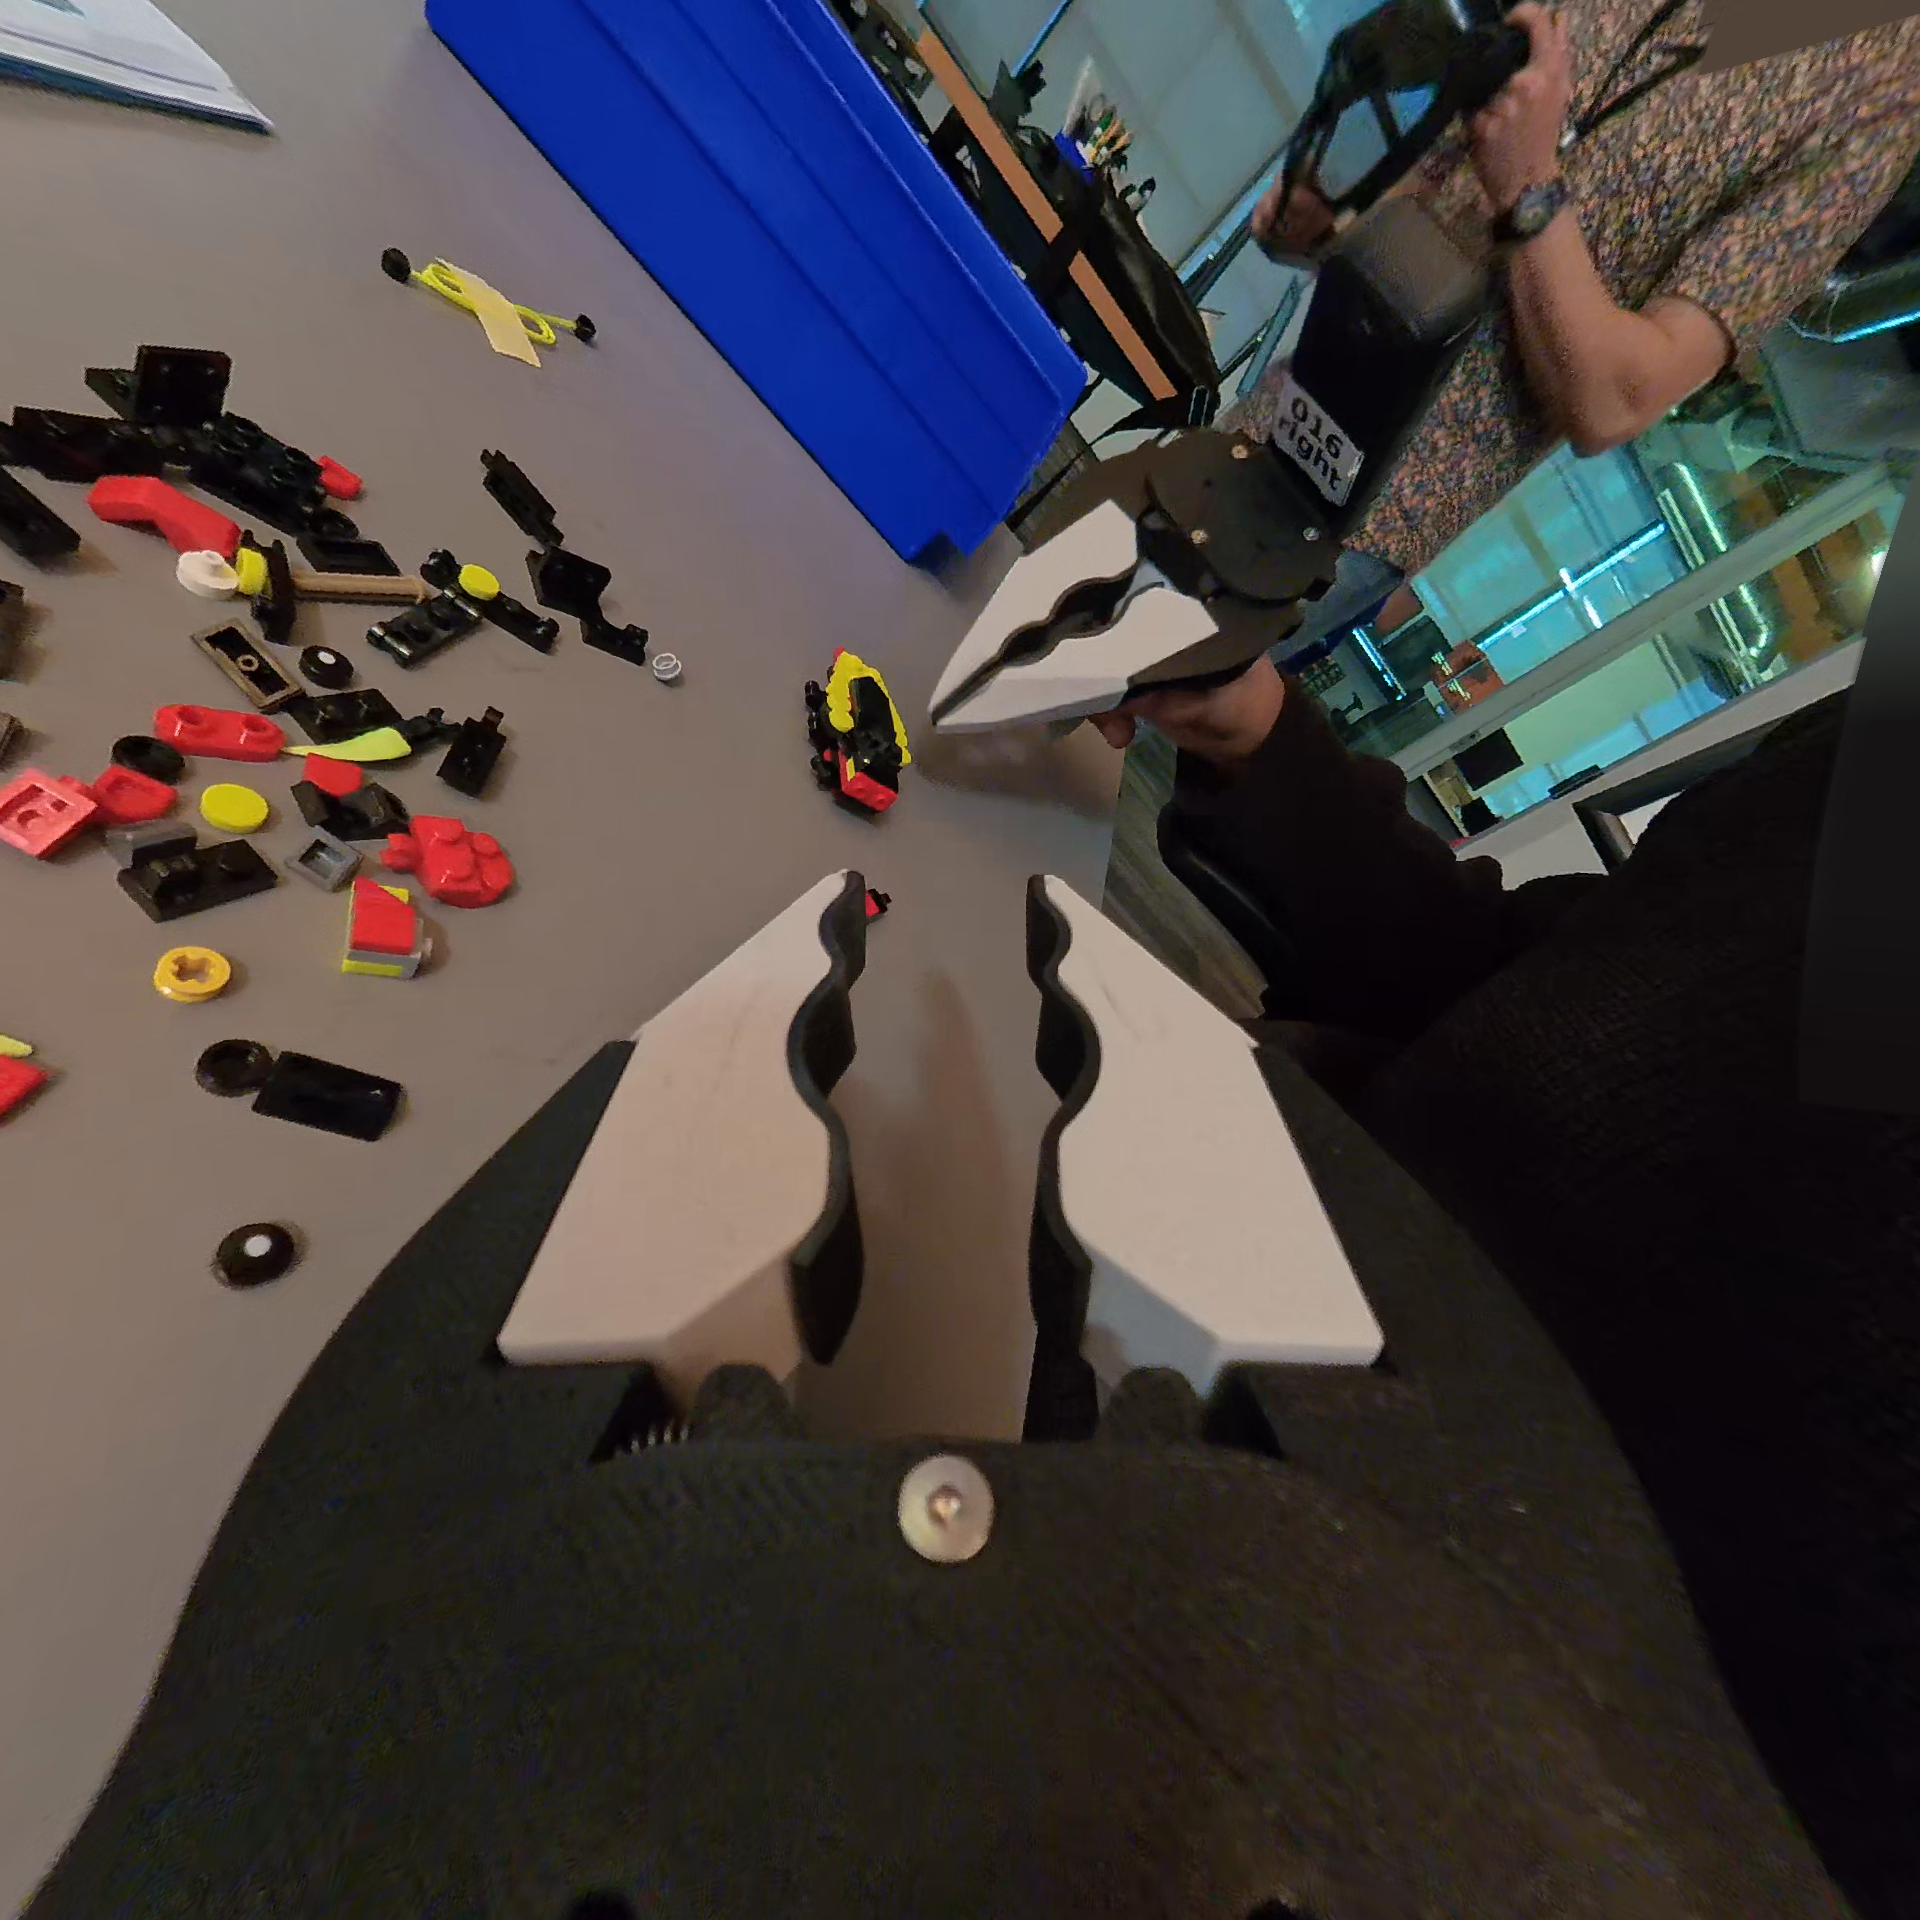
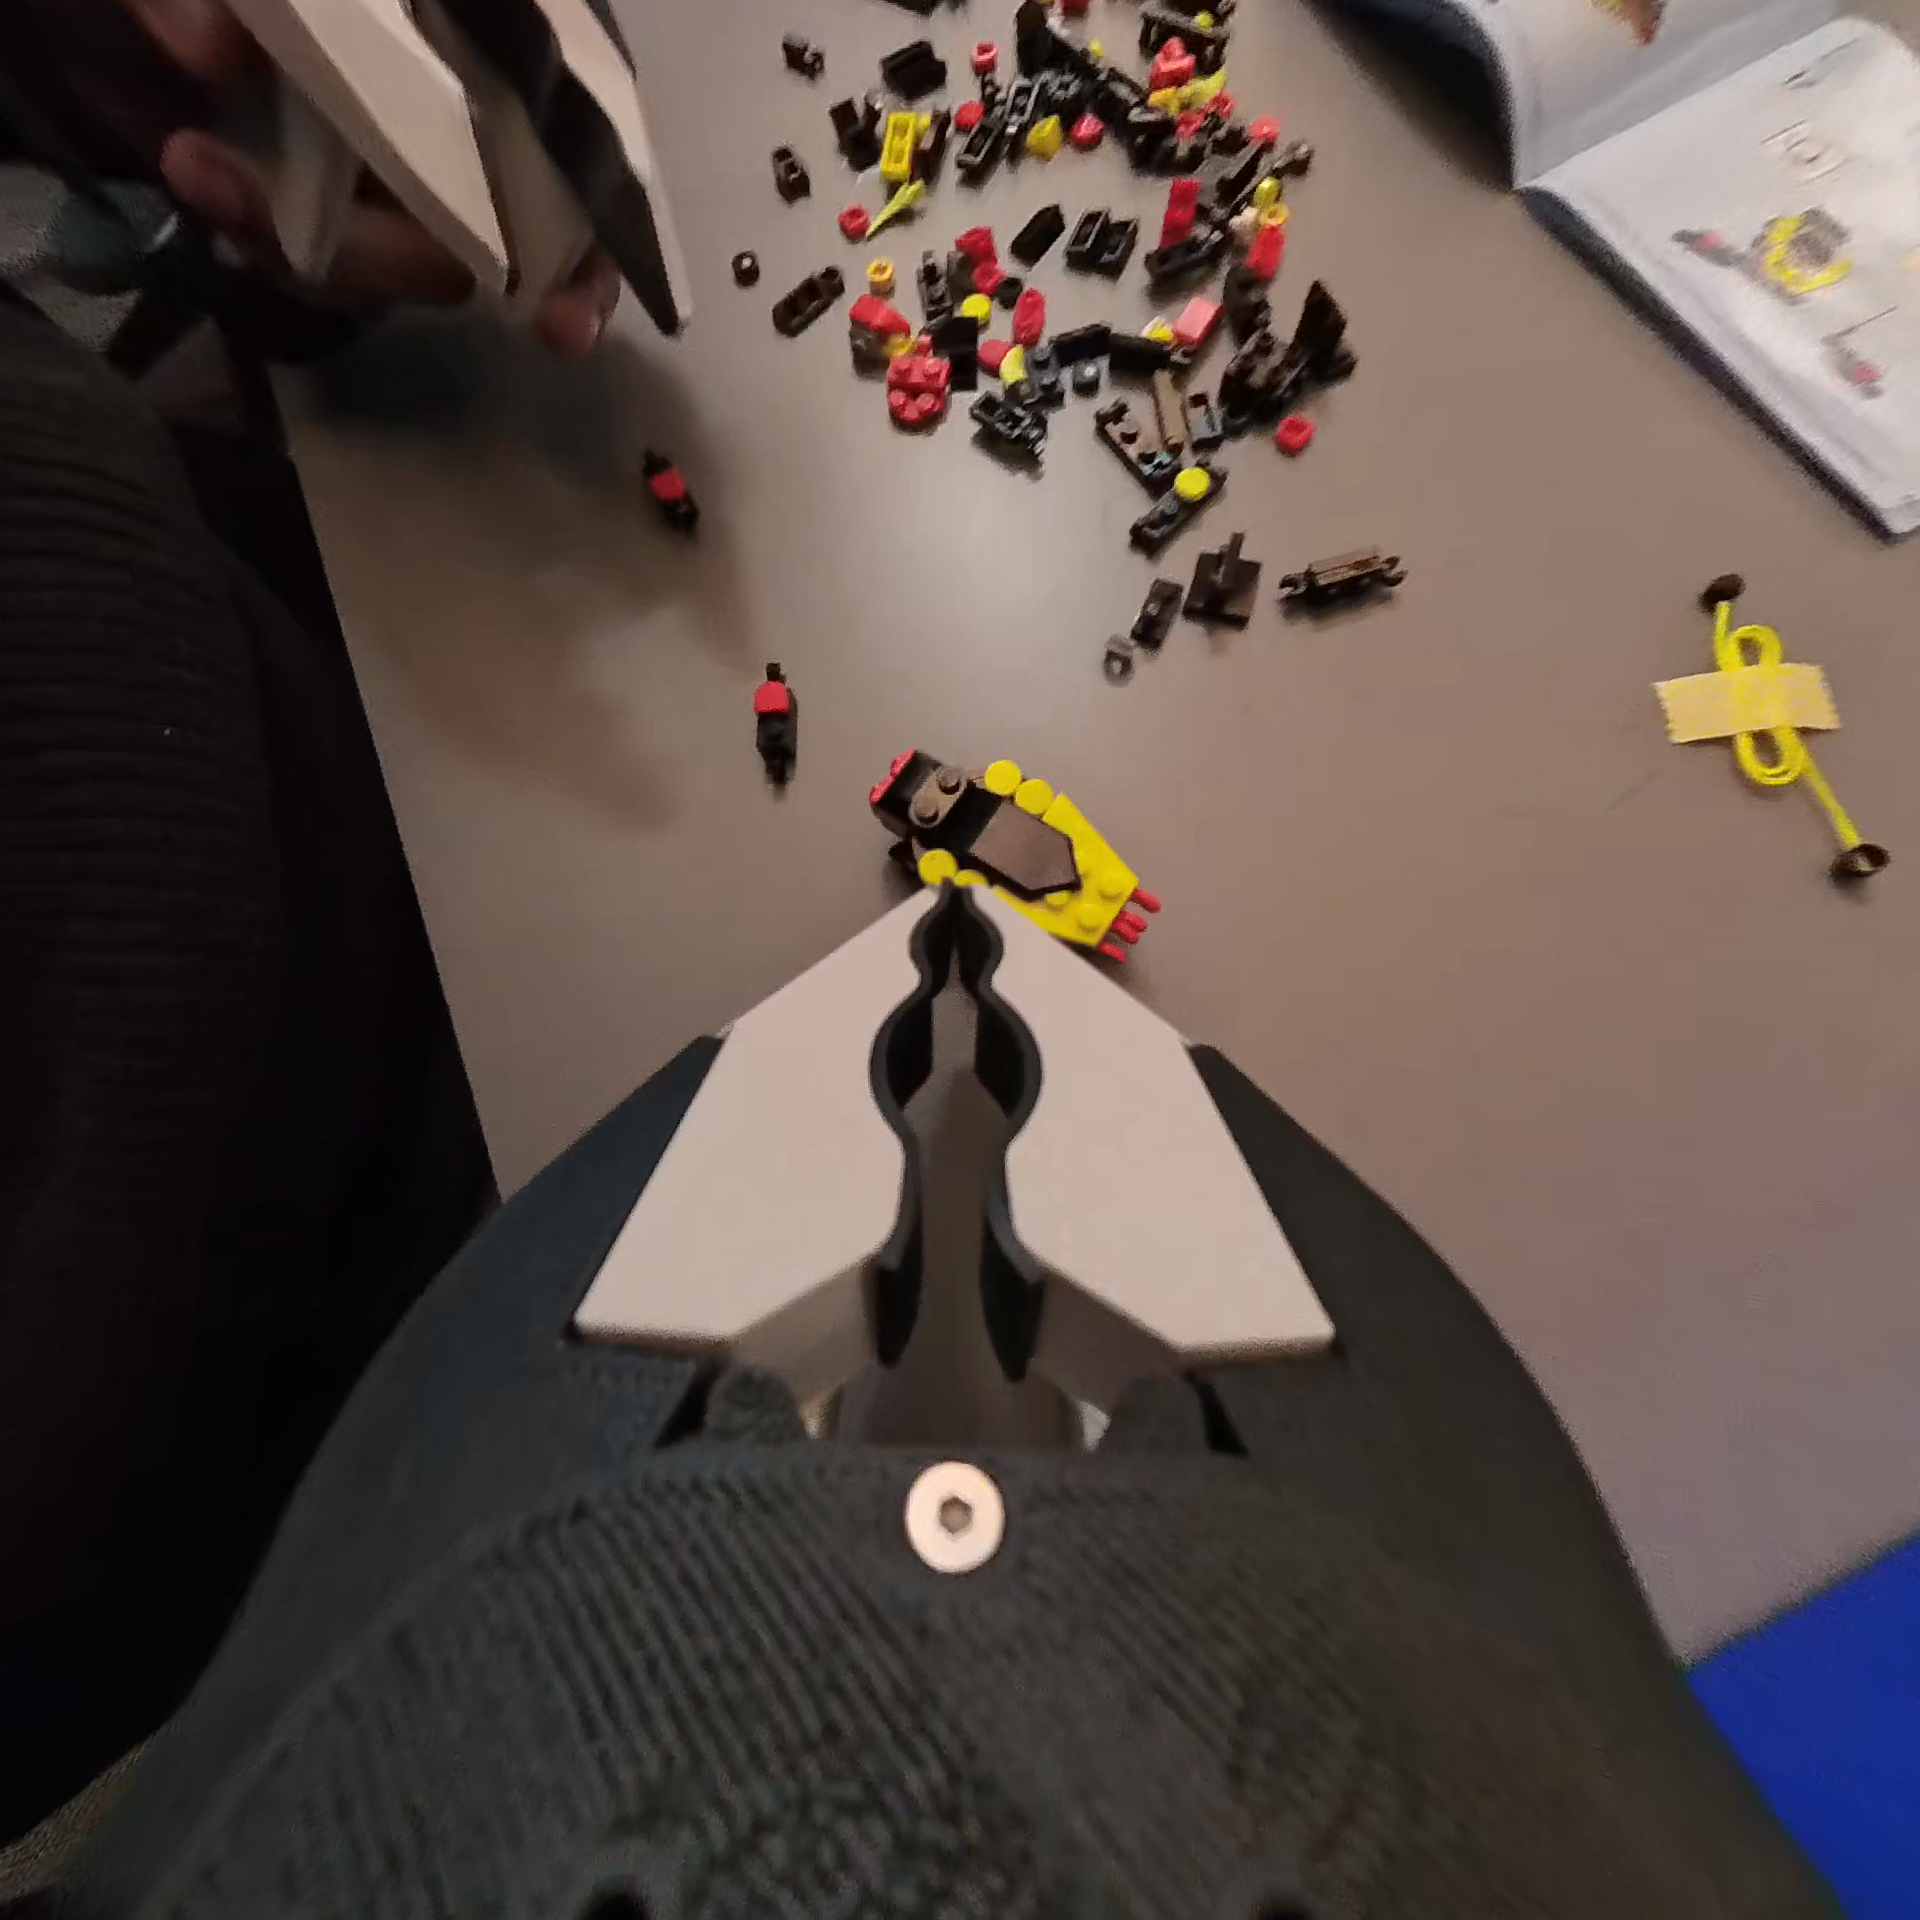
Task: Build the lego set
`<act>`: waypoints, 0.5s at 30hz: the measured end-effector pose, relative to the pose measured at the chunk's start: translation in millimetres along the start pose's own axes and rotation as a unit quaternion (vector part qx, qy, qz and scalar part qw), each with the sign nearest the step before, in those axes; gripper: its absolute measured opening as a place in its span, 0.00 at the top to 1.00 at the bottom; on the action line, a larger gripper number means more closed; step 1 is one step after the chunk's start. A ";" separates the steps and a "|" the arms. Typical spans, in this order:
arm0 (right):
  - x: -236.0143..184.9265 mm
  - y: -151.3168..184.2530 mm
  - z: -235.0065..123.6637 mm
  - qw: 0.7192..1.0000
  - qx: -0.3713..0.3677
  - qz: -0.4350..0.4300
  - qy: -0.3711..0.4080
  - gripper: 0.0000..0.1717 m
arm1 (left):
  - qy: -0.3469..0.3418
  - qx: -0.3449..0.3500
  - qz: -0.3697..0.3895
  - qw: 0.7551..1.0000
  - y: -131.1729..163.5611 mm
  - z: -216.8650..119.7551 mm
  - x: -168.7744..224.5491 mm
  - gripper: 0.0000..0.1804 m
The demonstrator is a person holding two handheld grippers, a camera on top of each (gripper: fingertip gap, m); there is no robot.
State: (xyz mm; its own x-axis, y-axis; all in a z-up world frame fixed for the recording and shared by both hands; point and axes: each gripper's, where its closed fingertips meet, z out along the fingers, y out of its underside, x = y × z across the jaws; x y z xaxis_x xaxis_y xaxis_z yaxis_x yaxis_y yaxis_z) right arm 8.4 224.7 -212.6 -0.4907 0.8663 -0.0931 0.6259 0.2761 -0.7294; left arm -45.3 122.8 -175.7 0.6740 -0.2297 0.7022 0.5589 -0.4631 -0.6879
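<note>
My left gripper (image 1: pixel 945 894) is open and holds nothing; bare grey table (image 1: pixel 727 520) shows between its fingers. A small red and black piece (image 1: pixel 876 904) lies just past its left fingertip. Farther ahead lies a small yellow, black and red brick assembly (image 1: pixel 857 743). My right gripper (image 2: pixel 948 888) is shut with its tips together just short of that assembly (image 2: pixel 1013 852), and nothing shows between the pads. It also shows shut in the left wrist view (image 1: pixel 940 717). Two small red and black pieces (image 2: pixel 774 717) (image 2: pixel 668 488) lie to the left. The left gripper (image 2: pixel 592 301) is blurred at the top left.
Several loose black, red and yellow bricks (image 1: pixel 260 727) (image 2: pixel 1091 260) are spread on the table. A blue bin (image 1: pixel 790 260) stands at the back. An open booklet (image 2: pixel 1714 260) and a taped yellow string (image 2: pixel 1756 717) lie nearby. The table edge (image 1: pixel 1122 831) is close. A person (image 1: pixel 1558 260) stands beyond it. Spacing between my two grippers at the tips: around 12 centimeters.
</note>
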 end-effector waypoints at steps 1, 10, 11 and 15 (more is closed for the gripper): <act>-0.5 0.8 0.9 1.000 -0.002 0.000 -0.002 1.00 | 0.000 0.000 0.000 1.000 -0.1 -0.2 -0.3 0.84; 2.7 -1.4 -0.2 1.000 0.011 0.016 -0.005 1.00 | 0.002 -0.002 -0.004 1.000 -0.1 -0.9 -2.2 0.84; 5.0 -3.6 -1.7 1.000 0.018 0.017 0.001 1.00 | 0.002 -0.002 -0.004 1.000 0.1 -0.8 -2.2 0.85; 9.4 -13.1 -7.5 0.998 0.055 0.020 0.009 0.96 | 0.001 -0.005 -0.003 1.000 0.9 -0.2 -2.8 0.85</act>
State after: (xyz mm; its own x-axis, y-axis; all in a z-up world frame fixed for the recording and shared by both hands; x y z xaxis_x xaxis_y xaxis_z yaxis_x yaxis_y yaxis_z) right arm 0.1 232.3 -198.8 -0.4550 0.8832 -0.1134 0.5737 0.1934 -0.7959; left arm -46.8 122.9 -178.2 0.6687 -0.2289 0.7075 0.5591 -0.4724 -0.6813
